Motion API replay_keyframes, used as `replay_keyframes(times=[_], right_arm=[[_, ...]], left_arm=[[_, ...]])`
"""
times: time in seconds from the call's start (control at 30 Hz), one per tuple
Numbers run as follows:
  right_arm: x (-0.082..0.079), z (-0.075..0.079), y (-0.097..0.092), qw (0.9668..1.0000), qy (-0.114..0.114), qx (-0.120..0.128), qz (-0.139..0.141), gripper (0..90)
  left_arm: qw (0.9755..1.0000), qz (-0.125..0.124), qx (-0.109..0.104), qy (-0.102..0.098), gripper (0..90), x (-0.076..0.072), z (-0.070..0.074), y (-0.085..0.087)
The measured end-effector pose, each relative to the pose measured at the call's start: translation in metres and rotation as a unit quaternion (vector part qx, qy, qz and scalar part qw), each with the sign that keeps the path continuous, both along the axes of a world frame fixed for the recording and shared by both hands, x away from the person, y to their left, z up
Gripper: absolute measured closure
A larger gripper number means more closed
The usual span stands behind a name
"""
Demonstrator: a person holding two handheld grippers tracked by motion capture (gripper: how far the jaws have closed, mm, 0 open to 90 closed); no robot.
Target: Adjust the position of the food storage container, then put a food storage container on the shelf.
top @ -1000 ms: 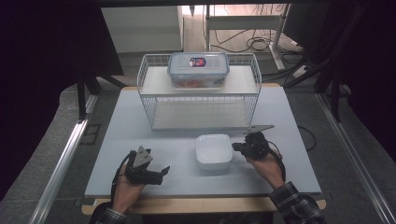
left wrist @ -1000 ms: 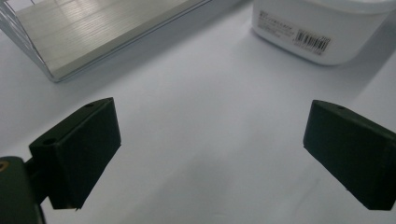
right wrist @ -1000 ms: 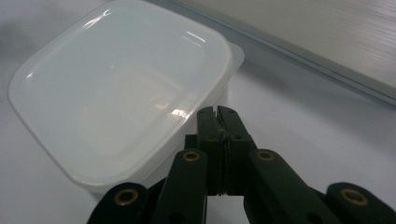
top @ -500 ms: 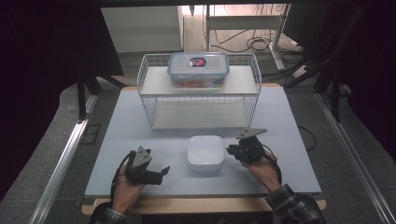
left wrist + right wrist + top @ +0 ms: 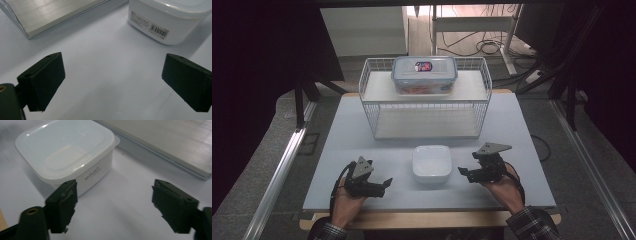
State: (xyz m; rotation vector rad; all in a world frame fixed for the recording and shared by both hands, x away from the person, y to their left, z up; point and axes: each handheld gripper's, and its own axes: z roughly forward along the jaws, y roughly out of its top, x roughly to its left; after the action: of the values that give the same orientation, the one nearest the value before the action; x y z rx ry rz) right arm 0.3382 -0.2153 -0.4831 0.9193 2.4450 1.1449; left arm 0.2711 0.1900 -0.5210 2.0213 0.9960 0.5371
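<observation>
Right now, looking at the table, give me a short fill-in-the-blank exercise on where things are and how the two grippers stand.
1. The white lidded container sits on the table between the left gripper and the ____ gripper.
2. The clear container with a blue-rimmed lid rests on the ____ shelf of the white wire rack.
3. The right gripper has its jaws ____, with nothing between them.

Missing words: right; top; open

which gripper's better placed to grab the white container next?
Right, probably. The right gripper sits just beside the white container, its jaws, which have just been opening, wide apart and empty, one jaw already near the container wall. The left gripper is open too but farther off.
</observation>
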Motion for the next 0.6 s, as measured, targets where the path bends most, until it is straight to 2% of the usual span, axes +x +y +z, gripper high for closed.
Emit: replay_keyframes(times=[0.27, 0.33, 0.5, 0.6], right_arm=[[0.0015, -0.0049, 0.0015, 1.0000, 0.001, 0.001, 0.001, 4.8], [0.0017, -0.0050, 0.0018, 1.0000, 0.001, 0.000, -0.001, 3.5], [0.0033, -0.0038, 0.0031, 0.9999, 0.015, -0.001, -0.006, 1.3], [0.0030, -0.0022, 0.0053, 0.9997, 0.022, -0.012, -0.007, 0.5]], left_arm=[[1.0000, 0.000, 0.001, 0.001, 4.4, 0.0001, -0.0005, -0.0003], [1.0000, 0.000, 0.001, 0.001, 4.3, 0.0002, -0.0007, -0.0002], [1.0000, -0.001, 0.000, 0.000, 4.4, 0.0001, -0.0005, -0.0002], [1.0000, -0.002, 0.003, 0.001, 4.4, 0.0001, -0.0007, -0.0007]])
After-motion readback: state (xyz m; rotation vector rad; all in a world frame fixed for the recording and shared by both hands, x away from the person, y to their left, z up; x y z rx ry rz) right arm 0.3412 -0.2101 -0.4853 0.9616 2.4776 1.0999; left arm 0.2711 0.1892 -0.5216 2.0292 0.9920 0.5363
